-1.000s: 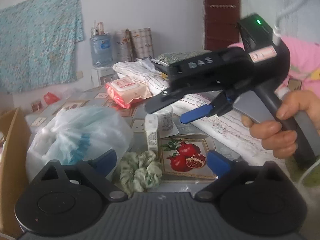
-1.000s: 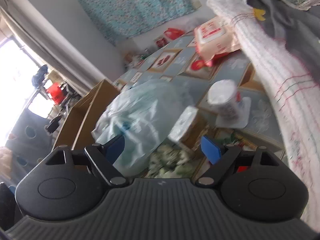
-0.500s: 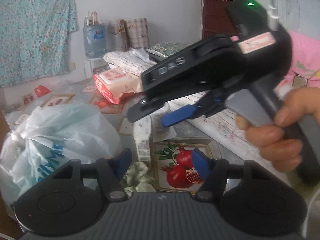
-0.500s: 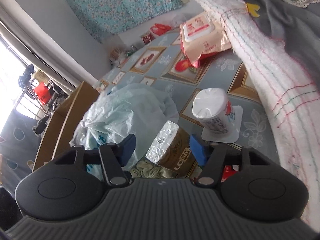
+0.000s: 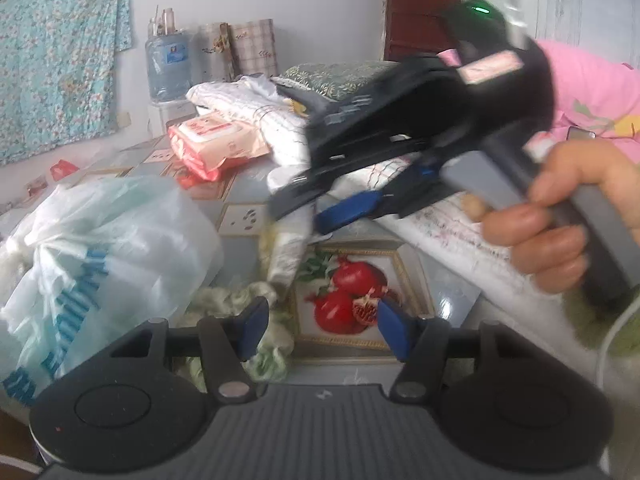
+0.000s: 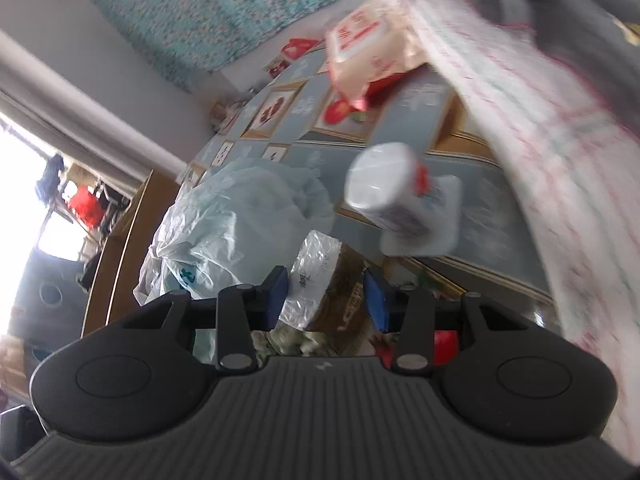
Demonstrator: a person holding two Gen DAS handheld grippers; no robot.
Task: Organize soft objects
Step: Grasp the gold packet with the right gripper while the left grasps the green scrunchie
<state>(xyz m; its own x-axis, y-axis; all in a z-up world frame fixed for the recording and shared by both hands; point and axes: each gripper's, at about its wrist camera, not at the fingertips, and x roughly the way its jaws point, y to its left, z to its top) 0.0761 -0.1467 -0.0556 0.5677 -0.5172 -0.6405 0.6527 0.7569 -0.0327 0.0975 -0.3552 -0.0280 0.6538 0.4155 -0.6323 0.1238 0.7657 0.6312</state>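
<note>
Both claws closing in on the near clutter; no soft object yet grasped.

Right claw (image 6: 326, 296) brackets the foil-topped carton (image 6: 316, 280), jaws just narrowing, pads not visibly pressing. Left claw (image 5: 318, 330) stands released above the green scrunchie (image 5: 240, 320), near the plastic bag (image 5: 104, 256) on the worktop (image 5: 240, 184); jaws just closing. Next: lower, then pinch.

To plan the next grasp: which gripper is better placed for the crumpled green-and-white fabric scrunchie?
Left, probably: the left gripper, jaws just closing, gripping nothing, is by the scrunchie; the right gripper has been closing around a foil-topped carton.
</note>
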